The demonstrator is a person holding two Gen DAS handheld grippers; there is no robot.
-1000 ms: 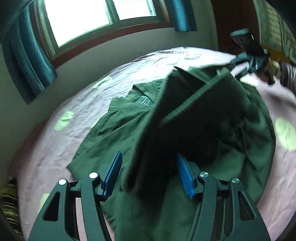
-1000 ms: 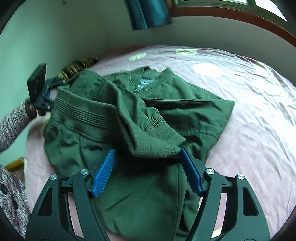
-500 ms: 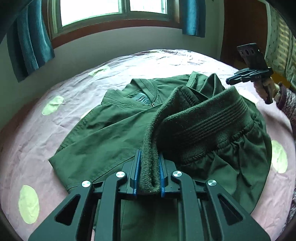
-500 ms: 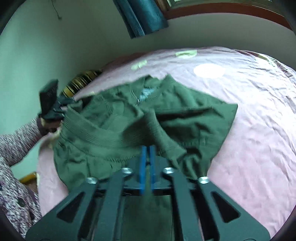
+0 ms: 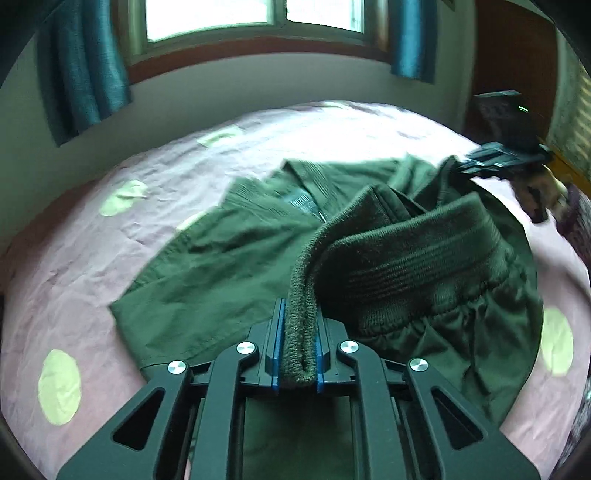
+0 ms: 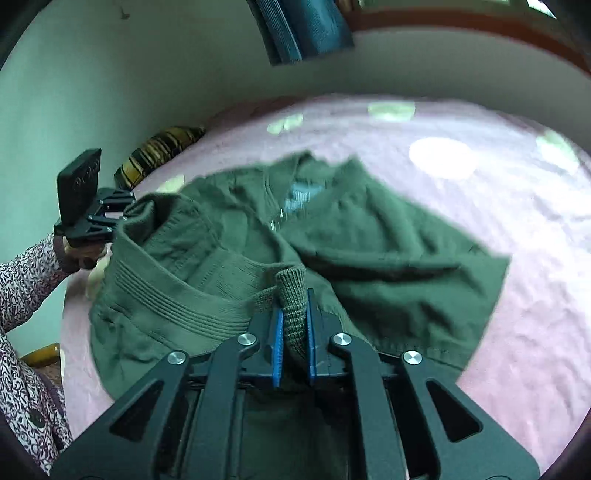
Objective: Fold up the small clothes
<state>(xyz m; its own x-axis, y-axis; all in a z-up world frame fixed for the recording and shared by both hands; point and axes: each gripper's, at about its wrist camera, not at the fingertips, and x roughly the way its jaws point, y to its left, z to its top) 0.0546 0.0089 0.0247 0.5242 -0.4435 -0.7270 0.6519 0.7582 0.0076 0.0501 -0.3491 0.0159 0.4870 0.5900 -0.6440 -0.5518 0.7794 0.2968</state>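
Note:
A dark green jacket (image 5: 229, 258) lies on a pink bedsheet (image 5: 74, 295), collar toward the window. Its ribbed hem (image 5: 417, 258) is lifted and folded up over the body. My left gripper (image 5: 299, 339) is shut on one end of the ribbed hem. My right gripper (image 6: 293, 325) is shut on the other end of the ribbed band (image 6: 291, 295). The jacket (image 6: 388, 251) shows in the right wrist view too, with the left gripper (image 6: 92, 218) at the hem's far end. The right gripper (image 5: 506, 155) shows far right in the left wrist view.
The bedsheet (image 6: 517, 221) has pale green dots and runs to a wall under a window (image 5: 251, 14) with teal curtains (image 5: 85, 74). A striped pillow (image 6: 159, 155) lies at the bed's far left corner. My patterned sleeve (image 6: 22, 280) is at the left edge.
A second ago both grippers were open over the folded hem. Both have shut on the ribbed band and lifted it a little, carrying it toward the collar.

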